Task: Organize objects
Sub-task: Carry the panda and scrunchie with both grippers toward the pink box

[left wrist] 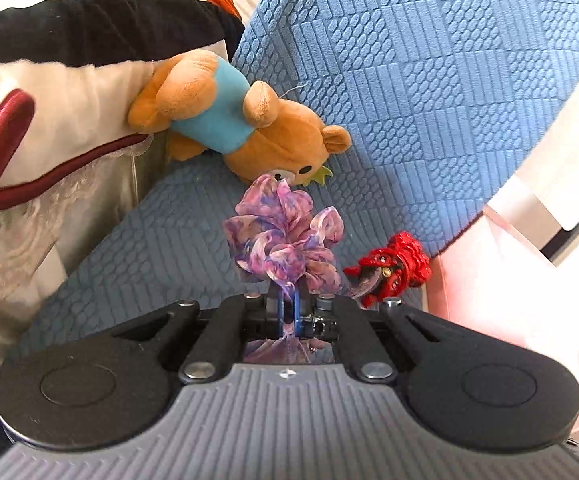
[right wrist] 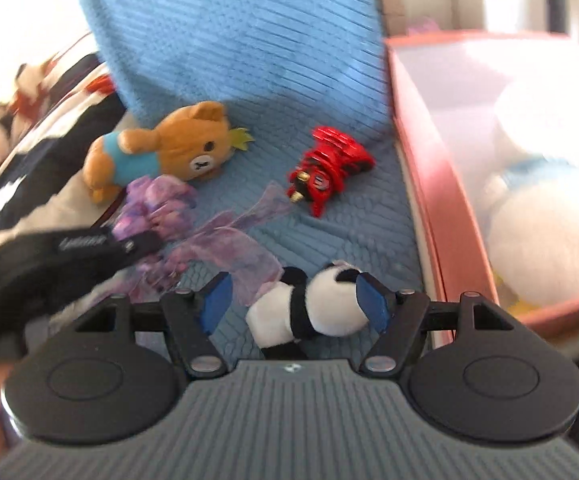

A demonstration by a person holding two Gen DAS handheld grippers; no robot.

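Observation:
My left gripper is shut on a purple ribbon bow and holds it over the blue seat cushion. The bow also shows in the right wrist view, with its tails trailing on the cushion. A brown plush bear in a blue shirt lies behind it, also in the right wrist view. A red toy lies to the right, also in the right wrist view. My right gripper is open around a small panda plush lying on the cushion.
A pink-rimmed box stands at the right and holds a white plush. A striped blanket and white lace-edged fabric lie at the left. The blue chair back rises behind the toys.

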